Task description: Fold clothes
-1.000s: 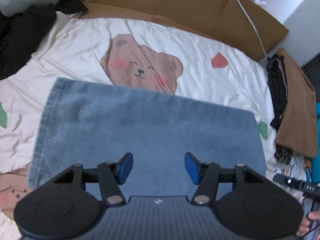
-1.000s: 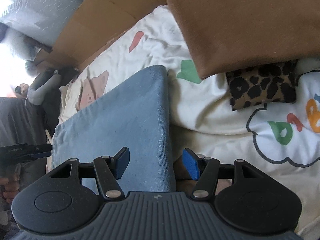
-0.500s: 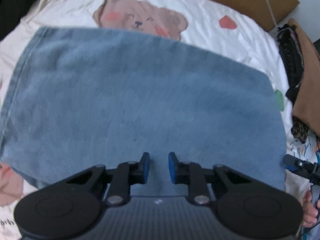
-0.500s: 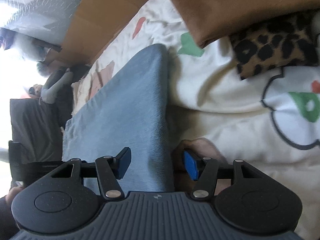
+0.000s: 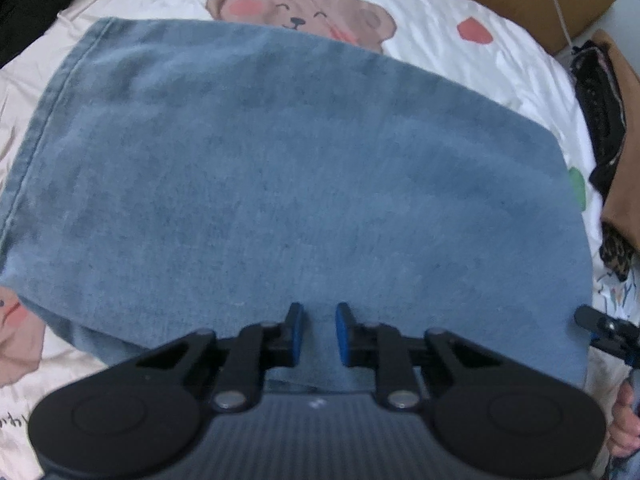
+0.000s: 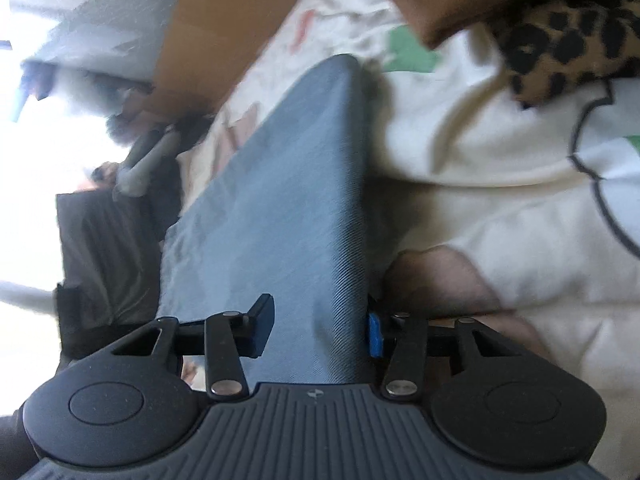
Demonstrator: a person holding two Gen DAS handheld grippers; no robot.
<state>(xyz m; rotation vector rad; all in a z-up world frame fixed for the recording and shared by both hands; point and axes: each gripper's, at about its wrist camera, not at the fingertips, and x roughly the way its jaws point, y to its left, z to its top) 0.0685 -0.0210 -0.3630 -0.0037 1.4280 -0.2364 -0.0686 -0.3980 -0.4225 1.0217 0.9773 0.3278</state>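
Faded blue denim garment, folded flat into a broad rectangle with a stitched hem along its left edge, lies on a bed covered by a cream sheet printed with brown bears. No readable writing shows. The left gripper points down over the near edge, its blue pads narrowed around a small pinch of denim after closing from the wide gap of 1 second ago, when it hovered higher. The right gripper straddles the garment's side fold, jaws just closing, pads at the cloth; a firm grasp cannot be confirmed. A folded tan cloth lies nearby.
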